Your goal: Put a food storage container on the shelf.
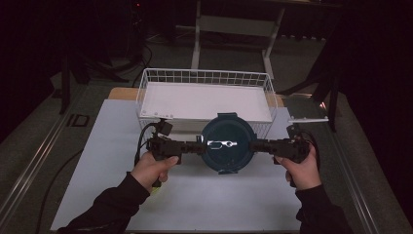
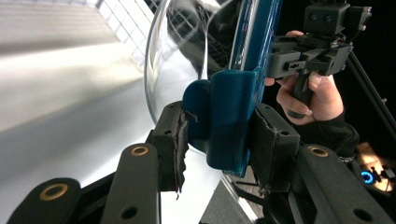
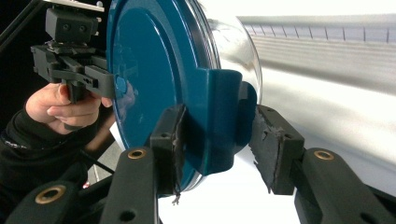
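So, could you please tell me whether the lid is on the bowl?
On: the blue lid covers the glass bowl, its side clips folded down.

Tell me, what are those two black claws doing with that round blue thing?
A person is holding a round container with a blue lid between two hand-held tools. The left claw is around the clip tab on one side of the lid, and the right claw is around the tab on the opposite side. In the gripper views the clear bowl under the lid looks lifted off the white table. It is just in front of a white wire basket.
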Demonstrator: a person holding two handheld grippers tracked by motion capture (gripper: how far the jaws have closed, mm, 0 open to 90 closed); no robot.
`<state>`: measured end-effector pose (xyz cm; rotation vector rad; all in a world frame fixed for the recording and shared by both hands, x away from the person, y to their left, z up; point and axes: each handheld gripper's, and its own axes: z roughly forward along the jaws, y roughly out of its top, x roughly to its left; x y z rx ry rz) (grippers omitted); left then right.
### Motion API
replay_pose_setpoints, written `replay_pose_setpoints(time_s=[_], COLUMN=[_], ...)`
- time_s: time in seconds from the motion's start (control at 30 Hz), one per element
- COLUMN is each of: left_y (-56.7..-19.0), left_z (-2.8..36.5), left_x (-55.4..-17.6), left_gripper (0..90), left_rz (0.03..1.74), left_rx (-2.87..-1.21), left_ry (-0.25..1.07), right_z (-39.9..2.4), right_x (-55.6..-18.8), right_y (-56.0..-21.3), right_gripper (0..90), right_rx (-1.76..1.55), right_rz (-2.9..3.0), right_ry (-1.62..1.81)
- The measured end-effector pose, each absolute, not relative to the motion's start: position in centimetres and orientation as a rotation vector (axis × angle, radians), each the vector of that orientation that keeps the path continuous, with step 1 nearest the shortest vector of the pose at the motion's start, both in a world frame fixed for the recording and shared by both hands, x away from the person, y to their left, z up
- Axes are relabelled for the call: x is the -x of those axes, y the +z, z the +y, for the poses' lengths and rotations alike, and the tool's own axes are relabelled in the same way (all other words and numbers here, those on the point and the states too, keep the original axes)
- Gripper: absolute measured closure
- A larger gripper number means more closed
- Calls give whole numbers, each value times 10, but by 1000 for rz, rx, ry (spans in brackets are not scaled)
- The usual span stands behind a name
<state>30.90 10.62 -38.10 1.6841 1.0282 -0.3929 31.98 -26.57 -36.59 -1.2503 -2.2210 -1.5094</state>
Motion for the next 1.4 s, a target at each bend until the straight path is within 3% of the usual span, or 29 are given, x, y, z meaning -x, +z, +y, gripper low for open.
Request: replay_pose_setpoints(time_s=[0.67, 1.4], left_y=[-330, -331], left_z=[133, 143], left_x=[-363, -392], left_gripper=[572, 549], left_rz=[1037, 1122], left_rx=[-1650, -1573], left_ry=[-320, -295], right_z=[-235, -218], right_x=[-375, -403], right_y=[-313, -308], right_gripper=[554, 543], right_rx=[1281, 1415], right_rz=[-2218, -2133], right_ry=[-1531, -1465])
